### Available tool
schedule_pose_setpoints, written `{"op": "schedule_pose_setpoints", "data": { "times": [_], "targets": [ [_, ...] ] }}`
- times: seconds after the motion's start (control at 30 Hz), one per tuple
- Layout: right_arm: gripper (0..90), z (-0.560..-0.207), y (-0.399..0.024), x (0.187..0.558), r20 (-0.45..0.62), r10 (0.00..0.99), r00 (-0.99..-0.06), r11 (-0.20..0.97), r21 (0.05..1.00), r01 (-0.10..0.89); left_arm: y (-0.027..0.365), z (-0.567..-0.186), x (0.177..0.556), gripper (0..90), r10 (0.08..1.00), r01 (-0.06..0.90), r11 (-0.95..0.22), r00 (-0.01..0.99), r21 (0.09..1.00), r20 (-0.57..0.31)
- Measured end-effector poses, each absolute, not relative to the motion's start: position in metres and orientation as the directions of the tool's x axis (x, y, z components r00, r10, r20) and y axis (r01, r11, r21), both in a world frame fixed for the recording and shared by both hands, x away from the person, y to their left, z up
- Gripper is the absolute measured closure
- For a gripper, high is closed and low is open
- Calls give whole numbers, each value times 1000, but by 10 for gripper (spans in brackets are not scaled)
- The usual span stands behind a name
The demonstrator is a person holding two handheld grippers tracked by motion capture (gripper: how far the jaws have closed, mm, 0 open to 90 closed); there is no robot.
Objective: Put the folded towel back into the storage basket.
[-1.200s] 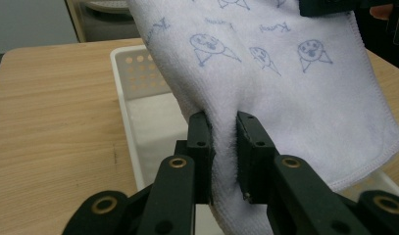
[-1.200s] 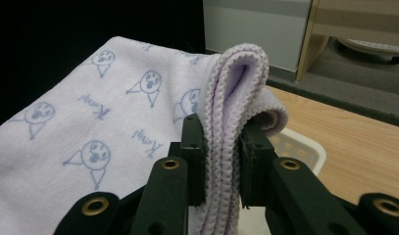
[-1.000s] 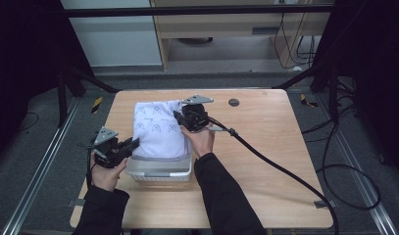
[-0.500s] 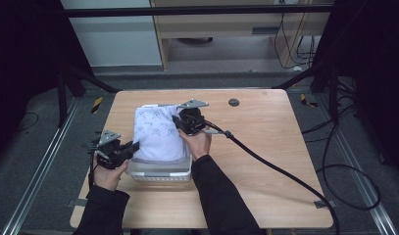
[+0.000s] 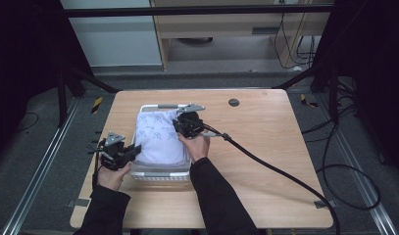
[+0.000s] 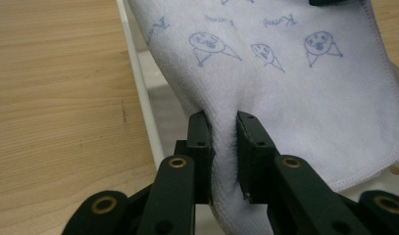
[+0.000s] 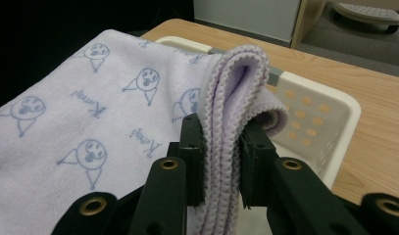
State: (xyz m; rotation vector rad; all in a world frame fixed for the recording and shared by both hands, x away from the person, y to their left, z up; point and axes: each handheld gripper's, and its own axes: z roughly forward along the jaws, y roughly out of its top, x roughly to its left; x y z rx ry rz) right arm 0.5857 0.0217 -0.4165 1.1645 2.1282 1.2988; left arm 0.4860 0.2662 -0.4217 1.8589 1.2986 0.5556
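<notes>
hand-held gripper [image 6: 224, 147]: clamped on towel [image 6: 305, 83] | basket rim [image 6: 138, 88] alongside | table [image 6: 55, 98]

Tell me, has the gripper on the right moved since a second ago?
Yes. The right gripper, clamped on the folded towel, has come down toward the white basket, and now sits lower against the basket's far rim than before.

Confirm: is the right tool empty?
No, the right tool is clamped on a folded edge of the towel over the basket.
</notes>
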Motion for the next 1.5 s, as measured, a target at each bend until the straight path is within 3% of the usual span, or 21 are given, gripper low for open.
{"op": "schedule_pose_setpoints", "data": {
  "times": [0.5, 0.73, 1.2, 1.5],
  "targets": [
    [727, -432, 25, 587, 70, 819, -570, 255, 845, 469, 264, -435, 494, 738, 926, 617, -185, 369, 765, -74],
    [577, -441, 21, 589, 15, 819, -573, 315, 823, 472, 265, -434, 493, 651, 933, 603, -171, 353, 779, -68],
    [342, -411, -21, 579, -21, 837, -547, 270, 885, 380, 264, -411, 480, 655, 909, 537, -149, 404, 830, -99],
    [232, -391, -64, 560, 20, 842, -540, 217, 902, 372, 265, -399, 472, 557, 888, 501, -145, 445, 853, -111]
  ]
}}
